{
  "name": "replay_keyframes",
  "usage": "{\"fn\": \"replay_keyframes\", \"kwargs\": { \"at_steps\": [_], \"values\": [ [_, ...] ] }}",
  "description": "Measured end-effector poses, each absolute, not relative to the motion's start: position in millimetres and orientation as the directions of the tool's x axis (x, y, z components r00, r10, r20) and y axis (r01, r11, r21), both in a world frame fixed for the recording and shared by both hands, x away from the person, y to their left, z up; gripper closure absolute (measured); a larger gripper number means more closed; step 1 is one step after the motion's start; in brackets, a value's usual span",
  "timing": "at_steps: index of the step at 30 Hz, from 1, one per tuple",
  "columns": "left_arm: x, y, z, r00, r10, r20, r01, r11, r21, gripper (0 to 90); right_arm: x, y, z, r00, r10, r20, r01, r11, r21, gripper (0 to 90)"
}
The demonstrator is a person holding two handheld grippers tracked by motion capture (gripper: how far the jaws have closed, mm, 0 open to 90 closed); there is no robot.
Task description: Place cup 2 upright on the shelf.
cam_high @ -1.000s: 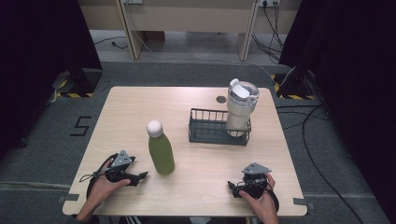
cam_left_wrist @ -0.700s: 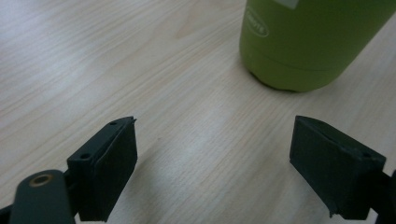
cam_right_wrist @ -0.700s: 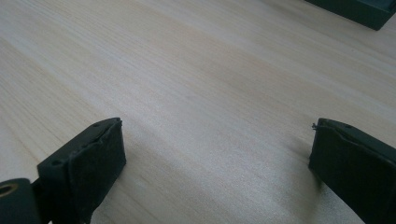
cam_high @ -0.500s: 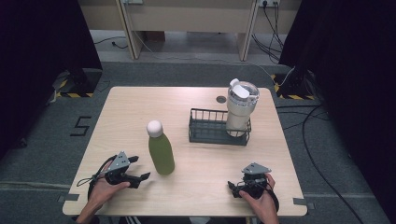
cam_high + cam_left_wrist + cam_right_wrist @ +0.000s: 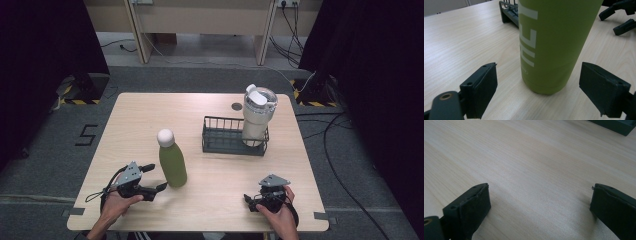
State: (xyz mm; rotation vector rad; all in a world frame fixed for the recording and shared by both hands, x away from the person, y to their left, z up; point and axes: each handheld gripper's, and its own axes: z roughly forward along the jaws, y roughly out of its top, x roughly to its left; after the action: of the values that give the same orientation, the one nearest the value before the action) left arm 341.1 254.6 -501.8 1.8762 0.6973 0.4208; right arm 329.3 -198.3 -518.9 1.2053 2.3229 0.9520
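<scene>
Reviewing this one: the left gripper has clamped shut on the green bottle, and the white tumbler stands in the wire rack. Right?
Not quite. In the left gripper view the left gripper is open, jaws either side of the green bottle without touching it. The white tumbler does stand in the wire rack.

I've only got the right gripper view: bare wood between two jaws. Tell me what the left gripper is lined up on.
Observer: The left gripper is open, and an upright green bottle stands just ahead of the gap, untouched.
Operator: Give me the bottle's cap.
Observer: White and rounded, seen from the high view.
Operator: Report what else is on the table.
Observer: A dark wire basket beyond the bottle, with a whitish tumbler standing in its right end.
</scene>
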Motion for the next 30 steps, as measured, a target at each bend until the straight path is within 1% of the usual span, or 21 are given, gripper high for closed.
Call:
{"fn": "replay_keyframes", "kwargs": {
  "at_steps": [8,22,30],
  "values": [
    [341,250,-498,0.776,0.630,-0.042,0.259,-0.258,0.931,14.7,330,-198,-519,-0.577,0.817,-0.007,0.578,0.414,0.703,2.9],
    [346,233,-494,0.790,0.613,-0.005,0.204,-0.255,0.945,14.8,330,-198,-519,-0.576,0.818,-0.005,0.581,0.413,0.701,2.5],
    [353,224,-496,0.789,0.615,-0.002,0.194,-0.245,0.950,14.8,330,-198,-519,-0.576,0.818,-0.005,0.581,0.414,0.701,2.5]
  ]
}}
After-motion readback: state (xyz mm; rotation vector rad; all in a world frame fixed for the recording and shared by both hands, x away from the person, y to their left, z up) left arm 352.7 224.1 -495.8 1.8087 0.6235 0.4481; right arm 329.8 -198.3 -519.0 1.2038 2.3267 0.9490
